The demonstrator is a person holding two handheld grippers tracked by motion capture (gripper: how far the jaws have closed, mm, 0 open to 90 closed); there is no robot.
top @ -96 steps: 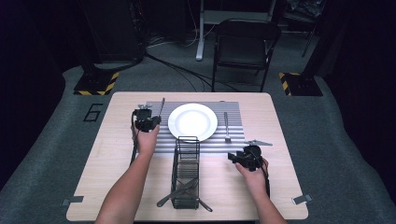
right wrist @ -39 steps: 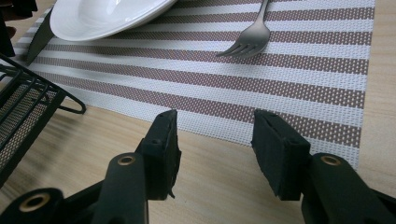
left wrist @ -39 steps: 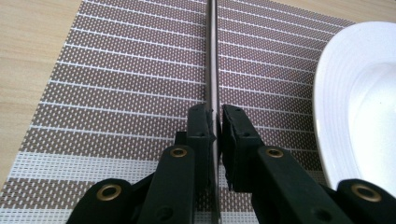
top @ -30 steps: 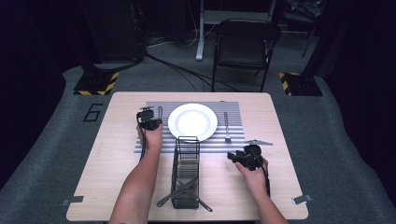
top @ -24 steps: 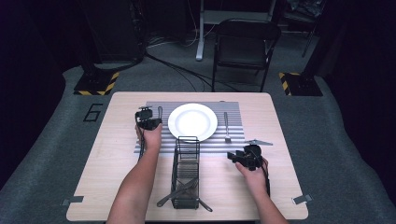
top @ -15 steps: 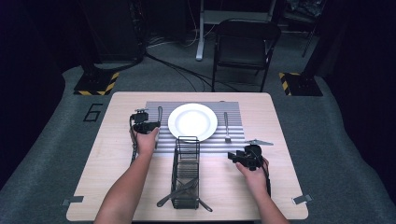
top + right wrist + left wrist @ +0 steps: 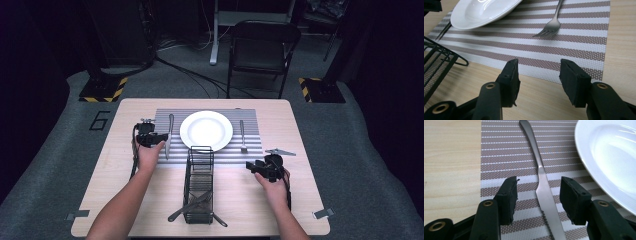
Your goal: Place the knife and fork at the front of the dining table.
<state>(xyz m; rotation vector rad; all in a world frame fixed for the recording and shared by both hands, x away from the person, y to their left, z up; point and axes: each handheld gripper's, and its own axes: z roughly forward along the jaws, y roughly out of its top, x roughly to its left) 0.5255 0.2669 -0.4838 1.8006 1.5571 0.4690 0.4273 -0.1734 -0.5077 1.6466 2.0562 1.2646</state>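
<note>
My left gripper (image 7: 150, 139) sits at the left edge of the striped placemat (image 7: 252, 150), and its jaws stand wide apart with nothing held between them. In the left gripper view the knife (image 7: 543, 185) lies flat on the placemat (image 7: 499, 157) and runs up between my two open jaws without touching either pad. Its serrated blade is the end nearest me and its handle points away toward the far side of the table (image 7: 125, 200). In the high view the knife (image 7: 169, 135) lies just beside the white plate (image 7: 206, 130), on the plate's left, and the two are apart.

The plate rests in the middle of the placemat. Nearer to me than the plate stands a black wire basket (image 7: 199, 185), partly on the placemat's near edge and mostly on the bare wood, with some cutlery (image 7: 192, 206) lying in its near end.

To the right of the plate a fork (image 7: 242, 135) lies flat on the placemat, tines toward me.

My right gripper (image 7: 265, 166) hangs over the bare wood just off the placemat's near right corner. In the right gripper view its jaws are also spread wide and empty, pointing across the placemat (image 7: 584, 32) toward the fork (image 7: 550, 27) and the plate (image 7: 481, 11) beyond.
</note>
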